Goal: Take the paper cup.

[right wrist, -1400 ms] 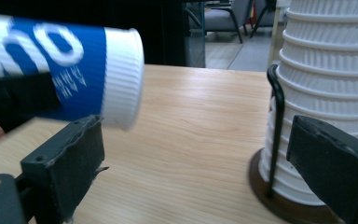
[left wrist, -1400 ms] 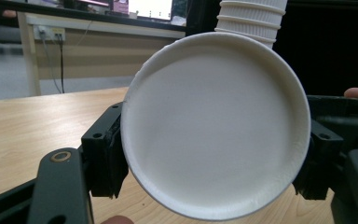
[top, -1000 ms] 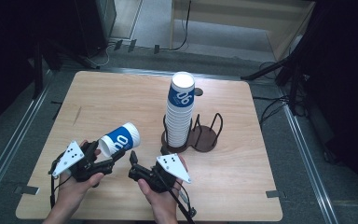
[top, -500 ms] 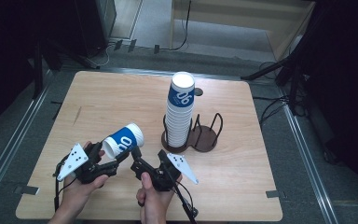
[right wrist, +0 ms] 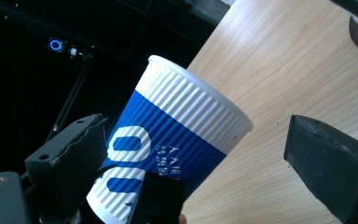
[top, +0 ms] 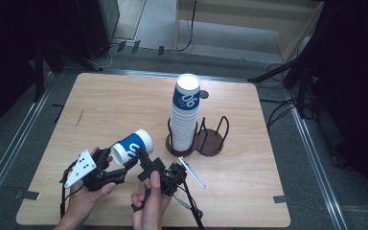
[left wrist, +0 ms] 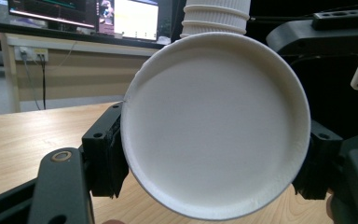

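Note:
A blue and white ribbed paper cup (top: 132, 146) lies tilted above the table's near left, rim pointing up and away. My left gripper (top: 117, 162) is shut on its base end. In the left gripper view the cup's round white end (left wrist: 214, 126) sits clamped between the two black jaws of the left gripper (left wrist: 209, 163). My right gripper (top: 144, 165) reaches in from the right. Its jaws have just been closing and still stand open, with the cup (right wrist: 177, 140) between them: in the right gripper view, the cup lies against the left jaw of the right gripper (right wrist: 198, 158) and well clear of the other.
A tall stack of the same cups (top: 186, 115) stands in a dark wooden holder with wire loops (top: 211, 141) at mid table; its second slot is empty. The stack (left wrist: 216, 16) rises behind the held cup. Bare wooden table (top: 115, 100) lies to the left and far side.
The right gripper has rolled over, its grey plate now edge-on, and its jaws have come up around the cup. The left hand and cup have shifted only slightly.

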`<state>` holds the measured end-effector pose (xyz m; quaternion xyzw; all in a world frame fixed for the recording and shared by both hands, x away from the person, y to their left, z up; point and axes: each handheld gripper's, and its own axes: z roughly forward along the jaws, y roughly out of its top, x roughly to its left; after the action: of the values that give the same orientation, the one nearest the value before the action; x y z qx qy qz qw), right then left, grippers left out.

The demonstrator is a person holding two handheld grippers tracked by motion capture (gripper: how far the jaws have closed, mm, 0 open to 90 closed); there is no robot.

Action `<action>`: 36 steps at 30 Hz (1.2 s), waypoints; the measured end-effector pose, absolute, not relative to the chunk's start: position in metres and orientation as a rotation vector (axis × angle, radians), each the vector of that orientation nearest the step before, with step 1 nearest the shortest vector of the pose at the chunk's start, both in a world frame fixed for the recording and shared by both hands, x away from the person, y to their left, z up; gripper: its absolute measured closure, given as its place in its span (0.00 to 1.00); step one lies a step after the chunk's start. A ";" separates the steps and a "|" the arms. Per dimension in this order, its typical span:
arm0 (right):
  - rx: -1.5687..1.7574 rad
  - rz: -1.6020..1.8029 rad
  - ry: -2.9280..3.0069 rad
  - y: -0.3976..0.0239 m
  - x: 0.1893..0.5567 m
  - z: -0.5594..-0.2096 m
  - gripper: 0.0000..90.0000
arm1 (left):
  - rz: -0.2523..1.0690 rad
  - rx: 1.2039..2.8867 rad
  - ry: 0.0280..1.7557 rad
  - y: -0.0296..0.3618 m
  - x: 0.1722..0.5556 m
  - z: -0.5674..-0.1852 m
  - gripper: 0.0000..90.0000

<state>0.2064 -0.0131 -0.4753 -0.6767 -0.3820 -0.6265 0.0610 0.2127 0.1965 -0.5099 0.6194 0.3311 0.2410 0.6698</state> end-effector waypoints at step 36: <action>-1.890 -1.712 -0.771 -0.010 0.234 -0.496 0.04 | 0.546 1.442 0.658 0.184 0.208 -0.510 0.31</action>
<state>0.2341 -0.0102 -0.4958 -0.6895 -0.2811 -0.6242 0.2365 0.2080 0.1842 -0.5102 0.6395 0.2918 0.2420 0.6688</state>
